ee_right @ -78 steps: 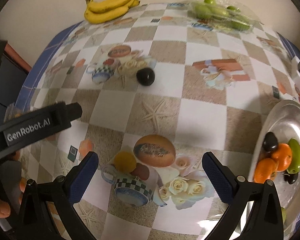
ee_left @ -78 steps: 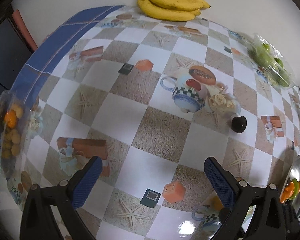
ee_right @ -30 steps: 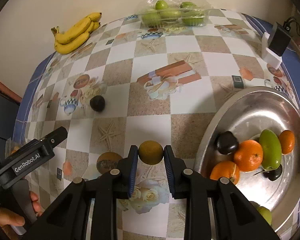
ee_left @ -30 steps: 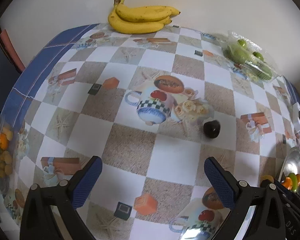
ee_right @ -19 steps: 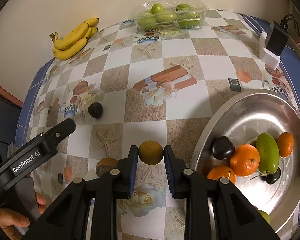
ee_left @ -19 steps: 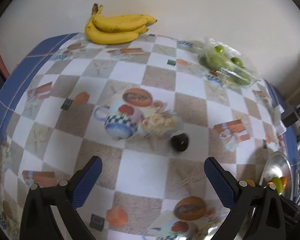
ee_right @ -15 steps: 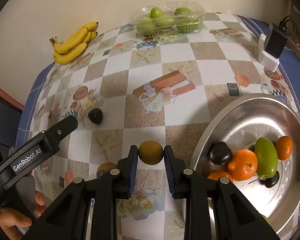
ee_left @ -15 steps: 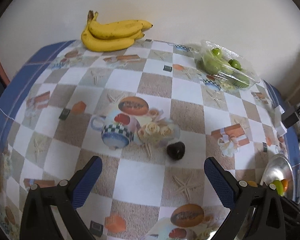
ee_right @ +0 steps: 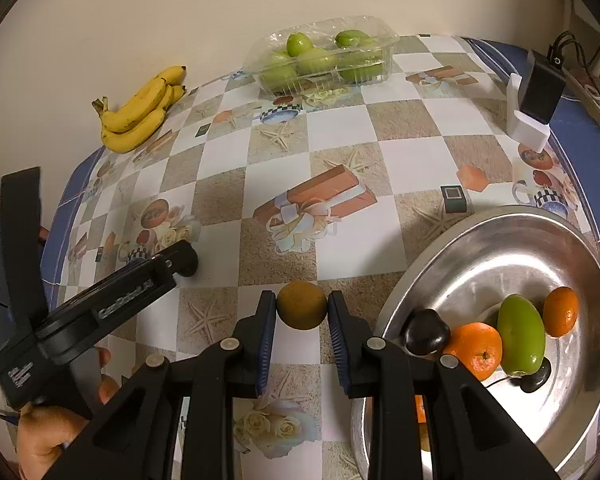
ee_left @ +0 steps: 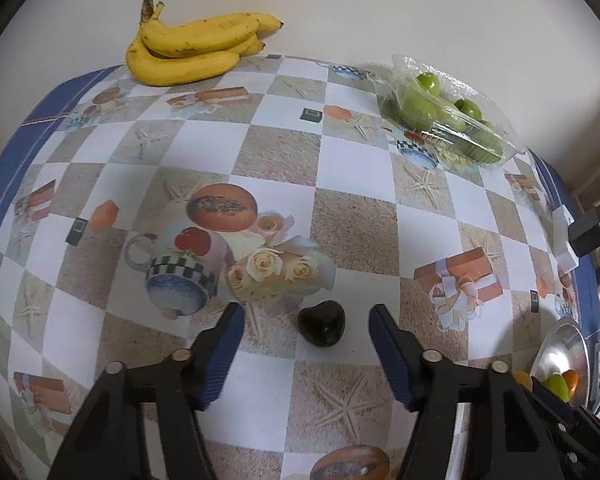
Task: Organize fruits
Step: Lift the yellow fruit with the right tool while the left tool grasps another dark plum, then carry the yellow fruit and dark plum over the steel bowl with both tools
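My left gripper (ee_left: 306, 316) is open around a dark plum (ee_left: 322, 322) that lies on the patterned tablecloth, with a gap on each side. My right gripper (ee_right: 302, 312) is shut on a brownish-yellow round fruit (ee_right: 301, 305), held above the table just left of the metal bowl (ee_right: 480, 240). The bowl holds a dark plum (ee_right: 426, 336), two oranges (ee_right: 478, 350), a green mango (ee_right: 521, 334) and another dark fruit. The left gripper's body (ee_right: 100, 304) shows in the right wrist view and hides the plum there.
A bunch of bananas (ee_left: 192, 50) lies at the table's far edge by the wall. A clear plastic tray of green fruits (ee_right: 320, 56) stands at the back. A black charger on a white block (ee_right: 534, 96) stands at the far right.
My left gripper has moved down to the dark plum and narrowed around it. My right gripper took hold of the brownish-yellow fruit earlier and has carried it toward the bowl.
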Demonstrator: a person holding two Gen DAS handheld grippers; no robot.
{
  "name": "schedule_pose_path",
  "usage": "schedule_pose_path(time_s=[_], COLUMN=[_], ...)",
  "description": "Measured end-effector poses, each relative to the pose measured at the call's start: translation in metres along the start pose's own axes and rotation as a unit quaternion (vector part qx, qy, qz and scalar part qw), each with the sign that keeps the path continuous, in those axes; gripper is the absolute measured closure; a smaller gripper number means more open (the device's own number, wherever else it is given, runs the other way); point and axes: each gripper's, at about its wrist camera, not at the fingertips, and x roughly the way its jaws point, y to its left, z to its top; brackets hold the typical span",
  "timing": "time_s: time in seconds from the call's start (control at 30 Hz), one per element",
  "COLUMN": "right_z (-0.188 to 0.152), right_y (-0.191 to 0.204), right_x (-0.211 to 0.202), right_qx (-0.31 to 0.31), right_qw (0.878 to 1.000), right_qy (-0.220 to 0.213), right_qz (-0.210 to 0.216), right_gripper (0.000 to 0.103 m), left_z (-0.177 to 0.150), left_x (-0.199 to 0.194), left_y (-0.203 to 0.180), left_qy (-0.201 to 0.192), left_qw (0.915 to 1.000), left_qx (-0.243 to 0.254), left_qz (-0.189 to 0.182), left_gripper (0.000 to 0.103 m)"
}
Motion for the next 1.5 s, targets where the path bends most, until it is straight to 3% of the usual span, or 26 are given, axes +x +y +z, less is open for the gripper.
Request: schedule_pose_path(time_s=[0.17, 0.27, 0.77, 1.5], right_z=[-0.001, -0.001, -0.006, -0.043], right_y=[0.0, 0.0, 0.0, -0.003], right_x=[0.001, 0.002, -0.007, -0.051], right_qx=[0.0, 0.0, 0.003, -0.004], right_qw=[1.0, 1.0, 1.0, 1.0], right_qy=[0.002, 0.003, 0.005, -0.012], right_qz=[0.006, 0.008, 0.014, 0.016], right_gripper=[0.076, 0.076, 0.076, 0.075], left_z=[0.0, -0.001, -0.002, -0.047], left_x=[0.01, 0.009, -0.034, -0.099], left_y=[-0.002, -0.004, 0.001, -0.026], left_qy=[0.015, 0.013, -0.003, -0.024], left_qw=[0.9999, 0.9999, 0.9992, 0.9983], left_qx=[-0.003, 0.002, -0.028, -0.025], left_qz=[-0.008, -0.011, -0.03, -0.047], left_gripper=[0.067, 0.074, 0.075, 0.075])
